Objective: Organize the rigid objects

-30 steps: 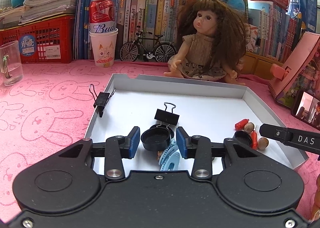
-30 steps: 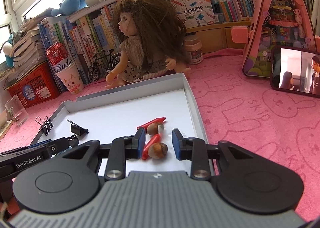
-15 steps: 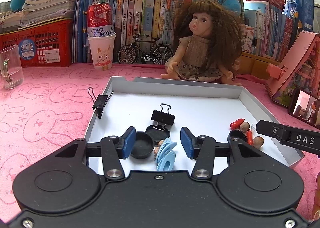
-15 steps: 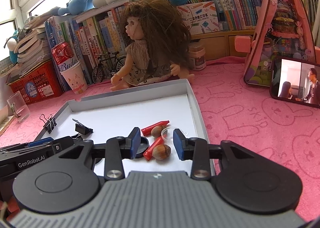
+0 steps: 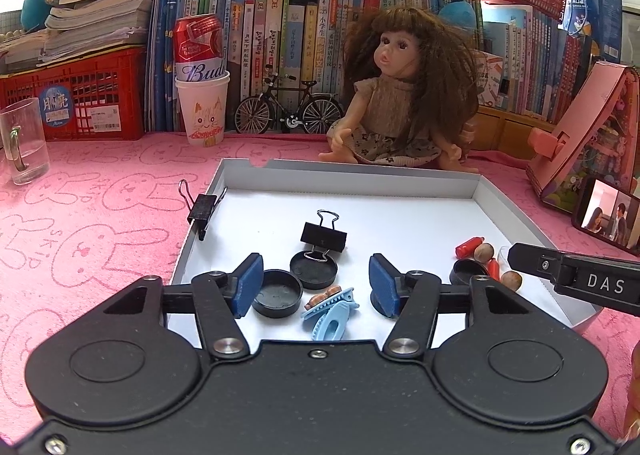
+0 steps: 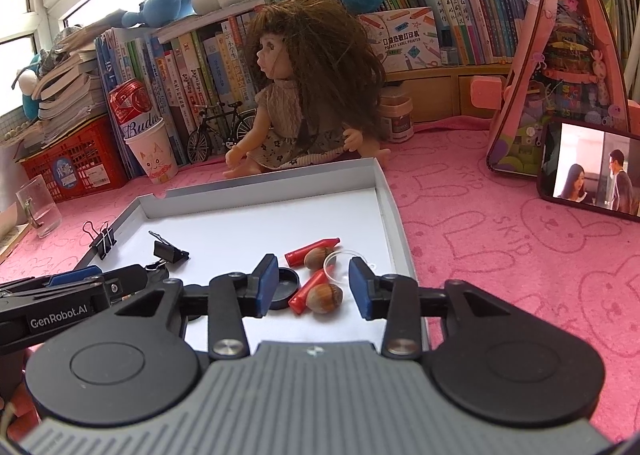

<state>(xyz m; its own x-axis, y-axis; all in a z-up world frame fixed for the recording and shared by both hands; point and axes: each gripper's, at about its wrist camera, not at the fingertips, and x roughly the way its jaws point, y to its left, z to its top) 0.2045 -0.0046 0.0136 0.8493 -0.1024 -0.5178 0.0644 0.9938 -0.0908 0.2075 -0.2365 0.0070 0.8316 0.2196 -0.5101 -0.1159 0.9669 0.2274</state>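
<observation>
A white shallow tray (image 5: 352, 175) lies on the pink cloth. In it are two black round lids (image 5: 277, 298) (image 5: 313, 274), a black binder clip (image 5: 323, 236), a blue hair clip (image 5: 329, 313), red crayons (image 6: 312, 249), hazelnuts (image 6: 325, 297) and a clear disc (image 6: 340, 260). Another binder clip (image 5: 202, 207) sits on the tray's left rim. My left gripper (image 5: 316, 284) is open and empty above the lids and hair clip. My right gripper (image 6: 314, 284) is open and empty around a hazelnut and a crayon.
A doll (image 5: 404, 95) sits behind the tray, with a toy bicycle (image 5: 288, 111), a cup holding a can (image 5: 202, 95), books and a red crate (image 5: 76, 95). A glass mug (image 5: 22, 143) stands left. A pink toy house (image 6: 560, 67) and a phone (image 6: 592, 171) are right.
My left gripper has opened, let go of a black lid in the tray and drawn back. My right gripper has opened wider and drawn back a little.
</observation>
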